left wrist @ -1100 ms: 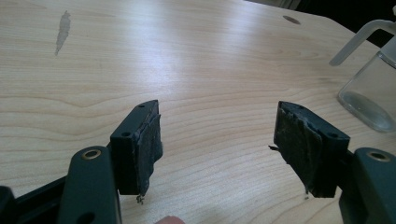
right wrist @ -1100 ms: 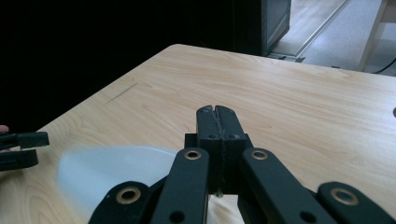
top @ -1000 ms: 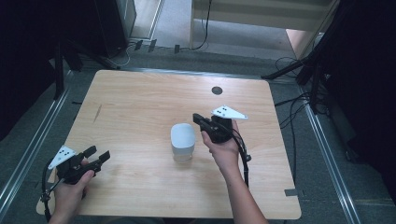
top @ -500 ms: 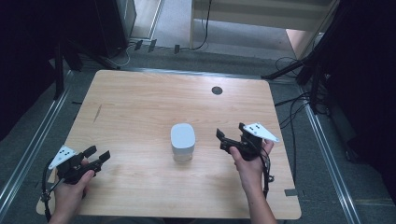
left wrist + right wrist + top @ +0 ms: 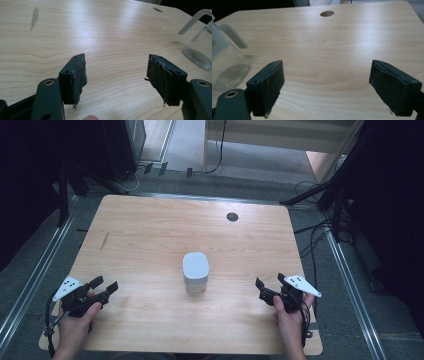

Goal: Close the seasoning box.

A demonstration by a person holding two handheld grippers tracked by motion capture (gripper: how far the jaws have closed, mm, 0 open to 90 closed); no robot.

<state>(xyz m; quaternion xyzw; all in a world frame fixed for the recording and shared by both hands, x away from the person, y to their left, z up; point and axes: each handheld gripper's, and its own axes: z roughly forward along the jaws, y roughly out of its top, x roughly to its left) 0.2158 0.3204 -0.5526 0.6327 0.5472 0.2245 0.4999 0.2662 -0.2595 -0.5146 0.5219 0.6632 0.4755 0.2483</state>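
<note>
A clear glass jar (image 5: 195, 271) with a white lid stands upright in the middle of the wooden table (image 5: 150, 230). My left gripper (image 5: 105, 286) rests near the front left corner, open, with nothing between its pads (image 5: 79, 75). In the left gripper view the jar (image 5: 200, 47) stands far off to the right. My right gripper (image 5: 269, 282) is near the front right, open and holding nothing, well apart from the jar. In the right gripper view the jar (image 5: 224, 67) sits at the left edge, beyond the gripper (image 5: 325, 82).
A round cable hole (image 5: 232, 216) lies at the back of the table, right of centre. A dark streak (image 5: 104, 241) marks the wood on the left. Cables and dark stands surround the table on the floor (image 5: 325, 235).
My right gripper has drawn back from beside the jar to the front right of the table. The jar stays in place. The left gripper has not moved.
</note>
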